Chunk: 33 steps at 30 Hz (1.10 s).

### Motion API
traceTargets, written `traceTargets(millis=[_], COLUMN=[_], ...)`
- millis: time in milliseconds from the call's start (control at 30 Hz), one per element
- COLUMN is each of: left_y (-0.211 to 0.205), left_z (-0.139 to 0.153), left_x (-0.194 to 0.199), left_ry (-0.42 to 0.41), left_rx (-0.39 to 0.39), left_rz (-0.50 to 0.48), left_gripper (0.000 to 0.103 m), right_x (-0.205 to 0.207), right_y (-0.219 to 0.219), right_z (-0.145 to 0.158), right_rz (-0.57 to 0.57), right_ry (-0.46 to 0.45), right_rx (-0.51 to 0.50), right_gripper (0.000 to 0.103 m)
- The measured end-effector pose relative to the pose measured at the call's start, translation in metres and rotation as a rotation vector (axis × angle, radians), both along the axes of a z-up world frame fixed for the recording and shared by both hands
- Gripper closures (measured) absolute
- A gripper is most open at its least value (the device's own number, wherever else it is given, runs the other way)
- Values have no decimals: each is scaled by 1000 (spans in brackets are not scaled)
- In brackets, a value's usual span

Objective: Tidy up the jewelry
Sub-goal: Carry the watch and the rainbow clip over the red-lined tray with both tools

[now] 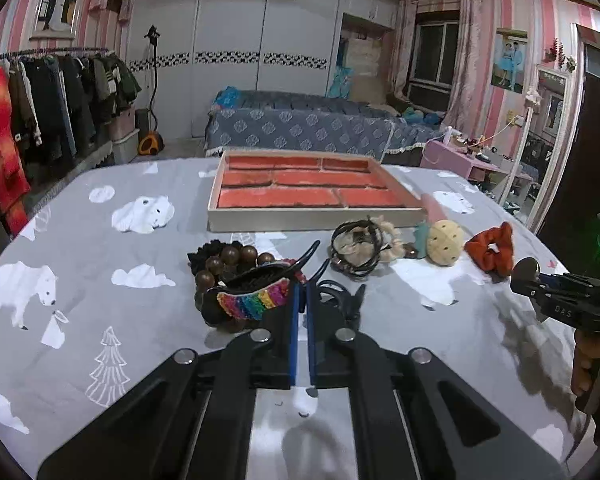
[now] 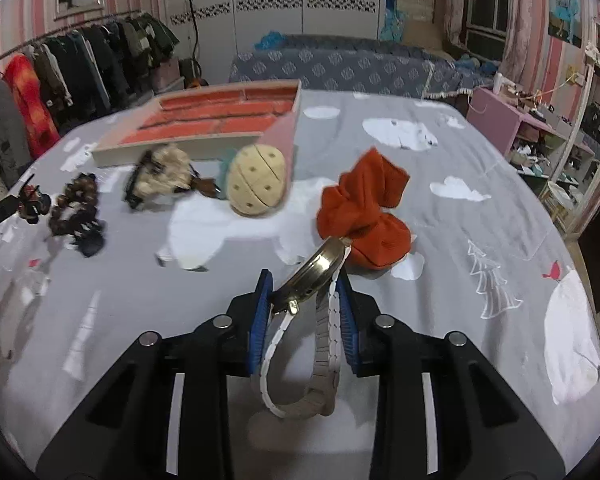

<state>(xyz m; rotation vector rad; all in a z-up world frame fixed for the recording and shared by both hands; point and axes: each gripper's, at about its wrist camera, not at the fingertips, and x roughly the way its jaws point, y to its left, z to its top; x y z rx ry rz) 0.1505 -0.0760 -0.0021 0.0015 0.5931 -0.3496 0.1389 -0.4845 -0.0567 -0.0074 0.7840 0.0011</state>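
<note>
Gripping one watch [image 2: 312, 276] in right tool [image 2: 304, 292], left tool [image 1: 301, 292] narrowed, one tray [image 1: 316, 216], one orange scrunchie [image 1: 492, 250]

Grey tablecloth [image 1: 148, 320] printed with white polar bears, clouds and outline trees, filling the lower half of both frames. Behind it, at centre, a bed [image 1: 300, 128] under a blue patterned cover, backed by white wardrobe doors [image 1: 236, 40] with a black-and-white band; at left, a clothes rack [image 1: 48, 96] with dark garments and one orange-red item, with a garment steamer [image 1: 152, 120] near it. At right, pink curtains [image 1: 466, 56] beside a window [image 1: 434, 56], a pink side table [image 1: 456, 156] and a white-framed mirror [image 1: 548, 140].
</note>
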Motion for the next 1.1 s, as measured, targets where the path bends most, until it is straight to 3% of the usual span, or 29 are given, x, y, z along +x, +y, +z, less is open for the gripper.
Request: traceTargets(millis=[600,1100], left_y=[22,29], left_z=[39,44], left_x=[-74,-73], left_ry=[-90,-113], left_rx=[20,22], left_rz=[35,76], left_gripper=[100,99], right_x=[-77,-82], right_y=[30,33], right_z=[60,73], right_rz=[26,20], right_ry=[-152,-191], right_rx=[-7,-17], right_gripper=[72,72])
